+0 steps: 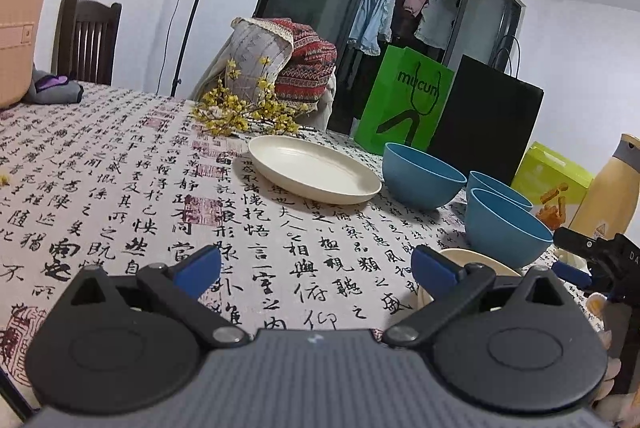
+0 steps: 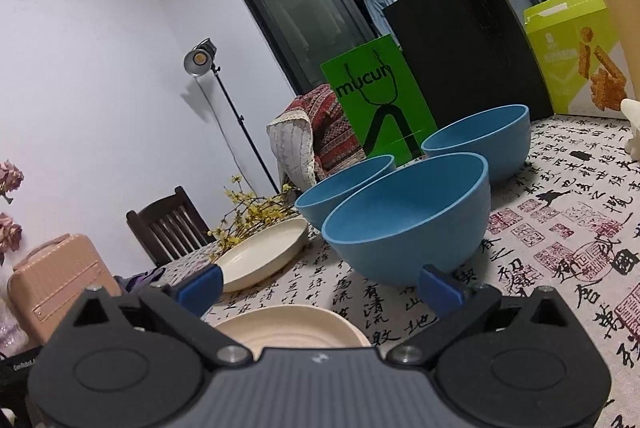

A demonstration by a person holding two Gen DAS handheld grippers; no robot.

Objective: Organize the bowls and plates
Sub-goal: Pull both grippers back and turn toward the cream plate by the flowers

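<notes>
Gaping wide and empty, left gripper over bare tablecloth, right gripper likewise, cream plate rim beneath.

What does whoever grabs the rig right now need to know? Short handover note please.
Left gripper: jaws open, empty, above the tablecloth.
Right gripper: jaws open, empty, over the near cream plate.
Far cream plate lies alone near the yellow flowers.
Three blue bowls sit separately, unstacked.
Done: nothing stacked yet.
Left: likely stack the plates, nest the bowls.
</notes>
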